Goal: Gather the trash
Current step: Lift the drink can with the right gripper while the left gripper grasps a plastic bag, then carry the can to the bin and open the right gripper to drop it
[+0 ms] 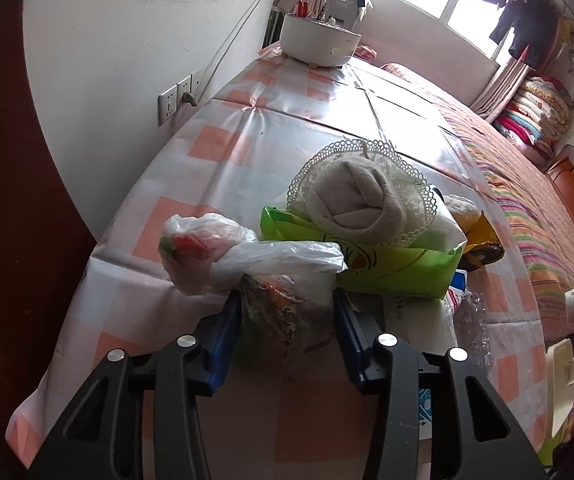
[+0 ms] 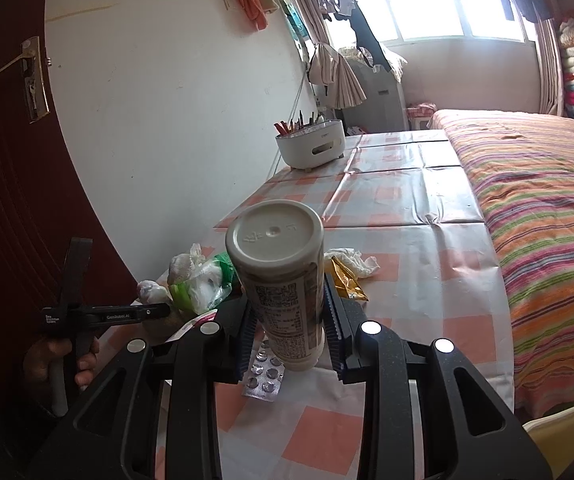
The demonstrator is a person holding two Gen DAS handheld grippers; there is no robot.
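My left gripper [image 1: 287, 300] is shut on a clear plastic bag [image 1: 283, 312] with a printed snack wrapper inside, at the near end of the checked table [image 1: 247, 128]. Behind it lie a green bag [image 1: 387, 268] topped by a rolled cream cloth [image 1: 359, 200], another thin bag with something red [image 1: 191, 244], and a yellow wrapper [image 1: 483, 240]. My right gripper [image 2: 289, 304] is shut on a beige plastic bottle [image 2: 283, 280], bottom end toward the far side. Under it lies a pill blister pack [image 2: 265, 376]. A crumpled tissue [image 2: 351, 260] and the yellow wrapper [image 2: 343, 280] lie just beyond.
A white holder with pens [image 2: 311, 148] stands at the table's far end by the wall. A striped bed [image 2: 539, 208] runs along the table's right side. A dark door [image 2: 7, 160] is at the left. The left gripper's body [image 2: 87, 312] shows in the right wrist view.
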